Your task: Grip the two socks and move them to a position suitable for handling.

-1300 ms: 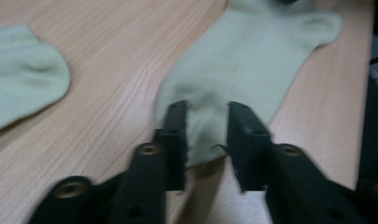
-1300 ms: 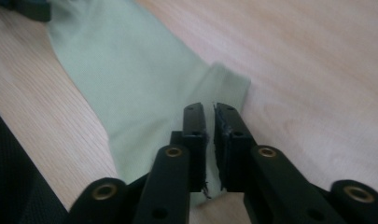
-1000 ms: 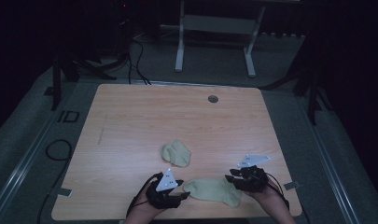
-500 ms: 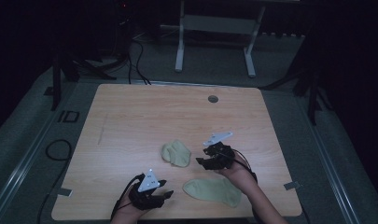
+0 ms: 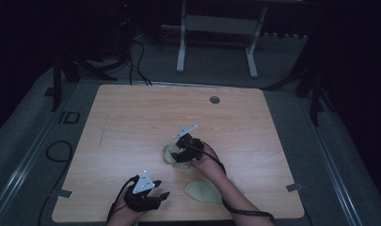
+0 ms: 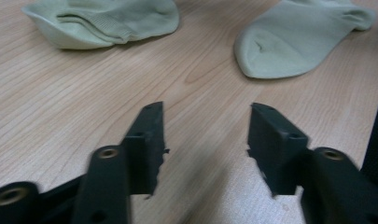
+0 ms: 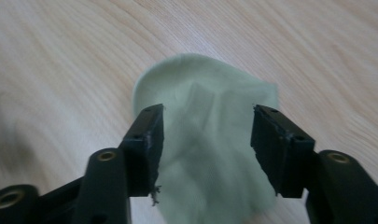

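Observation:
Two pale green socks lie on the wooden table (image 5: 131, 122). The bunched sock (image 5: 169, 151) (image 7: 200, 84) (image 6: 102, 23) rests near the table's middle. My right gripper (image 5: 177, 154) (image 7: 205, 144) hovers over it, open, one jaw on each side of the fabric. The flat sock (image 5: 202, 190) (image 6: 298, 37) lies near the front edge, partly under my right forearm. My left gripper (image 5: 161, 190) (image 6: 205, 140) sits low at the front left, open, with bare wood between its jaws and both socks ahead of it.
A round cable hole (image 5: 215, 100) sits near the table's far edge. Behind the table, on the dark floor, stand a white desk frame (image 5: 216, 28) and loose cables (image 5: 136, 52). Another cable loops on the floor at the left (image 5: 56, 150).
My right gripper has left the flat sock's right end and travelled up and left onto the bunched sock. My left gripper has drawn back to the left, away from the flat sock.

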The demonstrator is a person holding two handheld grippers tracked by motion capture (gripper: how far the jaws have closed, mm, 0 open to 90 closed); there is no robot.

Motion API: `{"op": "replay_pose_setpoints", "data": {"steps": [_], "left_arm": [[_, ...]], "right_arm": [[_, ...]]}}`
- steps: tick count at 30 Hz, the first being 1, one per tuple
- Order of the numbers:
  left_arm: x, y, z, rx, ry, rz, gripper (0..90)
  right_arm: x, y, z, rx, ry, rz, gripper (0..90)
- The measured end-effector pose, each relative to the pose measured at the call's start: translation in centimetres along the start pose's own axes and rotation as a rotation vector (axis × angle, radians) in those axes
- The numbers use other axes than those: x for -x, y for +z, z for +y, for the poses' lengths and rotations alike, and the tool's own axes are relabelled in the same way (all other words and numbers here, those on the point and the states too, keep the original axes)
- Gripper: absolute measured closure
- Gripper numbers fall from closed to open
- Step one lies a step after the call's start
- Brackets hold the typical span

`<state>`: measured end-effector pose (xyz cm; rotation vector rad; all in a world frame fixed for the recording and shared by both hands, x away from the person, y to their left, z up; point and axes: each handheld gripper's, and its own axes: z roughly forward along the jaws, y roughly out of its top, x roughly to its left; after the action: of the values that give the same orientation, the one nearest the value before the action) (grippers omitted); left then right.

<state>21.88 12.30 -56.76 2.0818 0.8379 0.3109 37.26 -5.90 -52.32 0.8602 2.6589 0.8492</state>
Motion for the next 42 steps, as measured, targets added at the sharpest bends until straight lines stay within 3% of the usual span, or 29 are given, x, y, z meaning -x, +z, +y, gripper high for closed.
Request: {"op": "replay_pose_setpoints", "data": {"steps": [4,10,14,16,22,31,35,40,42], "left_arm": [[0.1,0.0,0.1,0.002,-0.002,0.012,38.3],[0.1,0.1,0.2,0.004,-0.022,0.043,28.0],[0.0,0.1,0.1,0.010,-0.031,0.043,27.5],[0.0,0.1,0.1,0.010,-0.034,0.037,27.0],[0.2,0.4,0.0,-0.002,-0.027,0.024,25.2],[0.2,0.5,0.0,-0.011,-0.028,0.018,25.3],[0.2,0.6,0.0,-0.009,-0.033,0.015,25.3],[0.1,0.6,0.1,-0.008,-0.044,0.015,25.3],[0.1,0.7,0.1,-0.010,-0.047,0.011,25.3]], "right_arm": [[-0.3,1.9,0.8,-0.024,0.029,-0.006,40.2],[-0.9,3.6,0.6,-0.064,0.009,-0.038,40.5],[-1.1,3.4,0.6,-0.064,-0.006,-0.040,59.6],[-1.1,3.3,0.7,-0.073,-0.010,-0.052,73.8],[-0.9,3.1,0.9,-0.085,-0.005,-0.049,81.5],[1.2,-1.6,-0.1,-0.029,0.010,-0.069,81.6],[2.8,-4.5,-1.4,-0.008,0.028,-0.117,81.7],[4.2,-6.8,-3.8,-0.033,0.036,-0.153,81.7],[4.6,-7.0,-5.0,-0.044,0.055,-0.138,81.6]]}}
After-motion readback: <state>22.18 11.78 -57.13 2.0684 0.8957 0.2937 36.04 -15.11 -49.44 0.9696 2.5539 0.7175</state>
